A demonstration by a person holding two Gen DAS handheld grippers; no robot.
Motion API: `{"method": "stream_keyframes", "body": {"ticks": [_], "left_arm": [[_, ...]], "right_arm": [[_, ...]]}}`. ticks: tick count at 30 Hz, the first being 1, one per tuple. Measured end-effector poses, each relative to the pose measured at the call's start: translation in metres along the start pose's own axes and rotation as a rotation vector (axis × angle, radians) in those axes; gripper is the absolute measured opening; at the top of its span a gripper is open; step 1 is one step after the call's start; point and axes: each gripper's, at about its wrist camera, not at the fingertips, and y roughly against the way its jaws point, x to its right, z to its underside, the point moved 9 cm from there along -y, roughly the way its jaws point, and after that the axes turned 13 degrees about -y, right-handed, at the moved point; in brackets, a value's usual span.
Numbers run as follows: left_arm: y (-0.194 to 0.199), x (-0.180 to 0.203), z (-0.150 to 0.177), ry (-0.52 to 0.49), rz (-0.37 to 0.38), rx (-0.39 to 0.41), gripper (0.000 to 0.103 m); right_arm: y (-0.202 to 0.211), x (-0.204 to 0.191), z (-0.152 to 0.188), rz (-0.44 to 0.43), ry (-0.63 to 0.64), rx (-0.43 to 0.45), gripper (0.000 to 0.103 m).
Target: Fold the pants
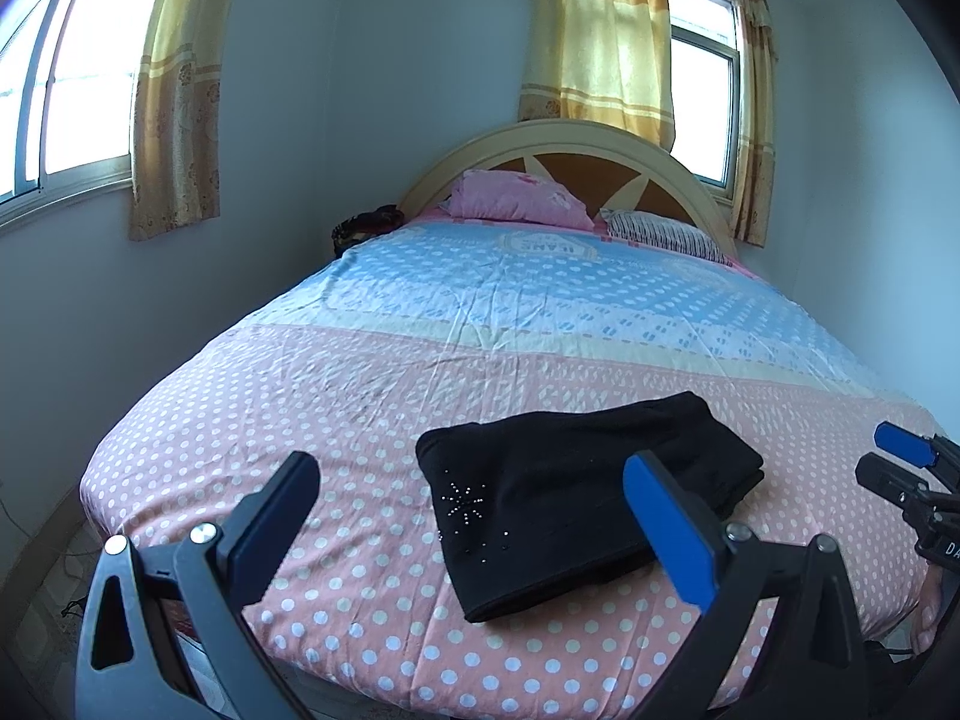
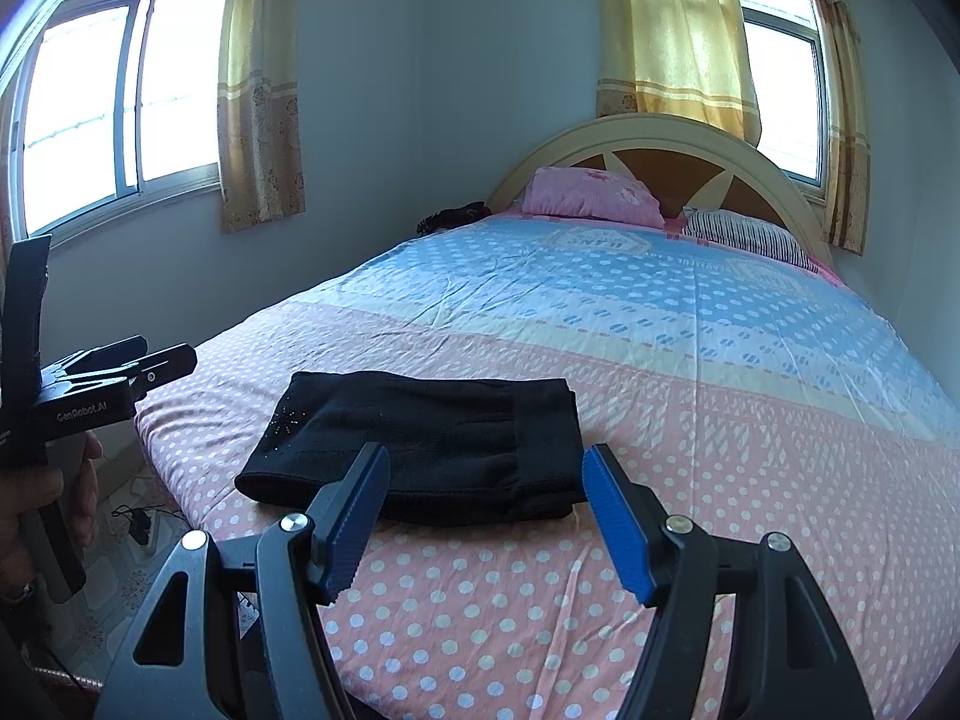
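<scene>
Pants (image 1: 576,492): black, lying as a compact folded rectangle on the pink dotted end of the bed (image 1: 336,396), near its foot edge. A studded star motif sits on the top layer at the corner nearest your left-hand tool. Layer edges are visible stacked at the opposite short end.

Left gripper (image 1: 480,516): both fingers spread wide, nothing between them. The bundle shows in the gap ahead of the tips and partly behind the right finger; the tips appear clear of the cloth, hovering above the bed.

Right gripper (image 2: 486,498): fingers likewise parted and empty. The near long edge of the pants lies just beyond and between the tips, apparently not touching them. Your hand (image 2: 36,504) on the left tool's handle shows at the left margin of the right wrist view.

Judgement: the fold looks finished or close to it; both tools appear released.

Risks from here:
- If you pull back low, a finger tip could catch the near edge and drag the top layer, opening the fold. Lift clear before retreating.
- The stacked layers at the end off the left gripper's right finger look loose; a brush there would fan them out.
- The bundle sits close to the foot edge; a forward nudge is harmless, a backward tug could slide it off the bed.
- The sheet is wrinkled and loose, so pinching it by mistake would shift the pants with it.
</scene>
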Motion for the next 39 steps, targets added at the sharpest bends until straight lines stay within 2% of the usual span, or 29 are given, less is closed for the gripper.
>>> {"method": "stream_keyframes", "body": {"ticks": [21,39], "left_arm": [[-0.005,0.003,0.003,-0.017,-0.005,-0.014,0.103],[-0.006,0.013,0.000,-0.095,-0.052,-0.011,0.103]], "right_arm": [[-0.004,0.000,0.007,-0.001,-0.010,-0.014,0.068],[-0.002,-0.001,0.009,-0.001,-0.001,-0.004,0.068]]}}
